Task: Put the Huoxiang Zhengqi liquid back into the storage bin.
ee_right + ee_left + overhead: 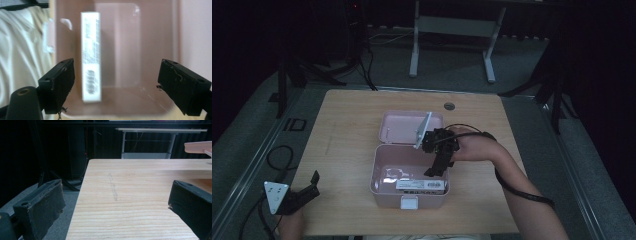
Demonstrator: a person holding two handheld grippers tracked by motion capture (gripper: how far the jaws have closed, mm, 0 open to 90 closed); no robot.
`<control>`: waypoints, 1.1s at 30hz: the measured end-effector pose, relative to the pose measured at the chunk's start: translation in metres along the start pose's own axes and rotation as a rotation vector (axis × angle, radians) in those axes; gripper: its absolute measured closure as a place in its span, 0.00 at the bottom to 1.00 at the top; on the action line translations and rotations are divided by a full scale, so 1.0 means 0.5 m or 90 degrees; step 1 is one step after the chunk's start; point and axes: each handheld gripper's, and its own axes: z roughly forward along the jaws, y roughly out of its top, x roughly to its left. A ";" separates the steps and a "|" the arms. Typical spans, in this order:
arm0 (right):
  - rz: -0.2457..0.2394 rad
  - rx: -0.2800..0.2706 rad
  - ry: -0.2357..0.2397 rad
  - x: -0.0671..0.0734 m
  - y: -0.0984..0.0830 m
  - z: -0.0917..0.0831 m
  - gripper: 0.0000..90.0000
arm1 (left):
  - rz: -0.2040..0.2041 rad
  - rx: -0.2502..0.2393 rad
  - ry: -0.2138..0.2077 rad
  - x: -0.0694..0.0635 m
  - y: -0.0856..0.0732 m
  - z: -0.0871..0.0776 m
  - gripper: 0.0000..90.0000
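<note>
Carton [91, 56] lies in pink box [384, 187] | right gripper [115, 87] gapes empty above; we should straddle its narrow sides | left gripper [115, 207] wide, empty

The print on the white carton [91, 56] in the pink box [140, 105] is blurring past reading. The left hand-held gripper [302, 192] is overhanging the counter's [347, 150] near-left corner, its hand getting cut off.
</note>
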 end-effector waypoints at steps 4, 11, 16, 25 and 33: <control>0.006 -0.040 -0.034 -0.019 -0.044 -0.024 0.15 | -0.001 0.000 0.000 0.000 0.000 0.000 0.00; 0.043 -0.095 -0.097 -0.046 -0.107 -0.044 0.15 | -0.002 -0.001 0.000 0.000 0.000 0.000 0.01; 0.073 -0.093 -0.107 -0.061 -0.158 -0.039 0.15 | -0.001 0.001 0.000 0.000 0.000 0.000 0.01; 0.143 -0.099 -0.153 -0.090 -0.250 0.012 0.14 | -0.002 0.000 0.000 0.000 0.000 0.000 0.00; 0.252 -0.206 -0.248 -0.113 -0.337 0.107 0.14 | -0.003 0.000 0.001 0.001 0.000 0.000 0.00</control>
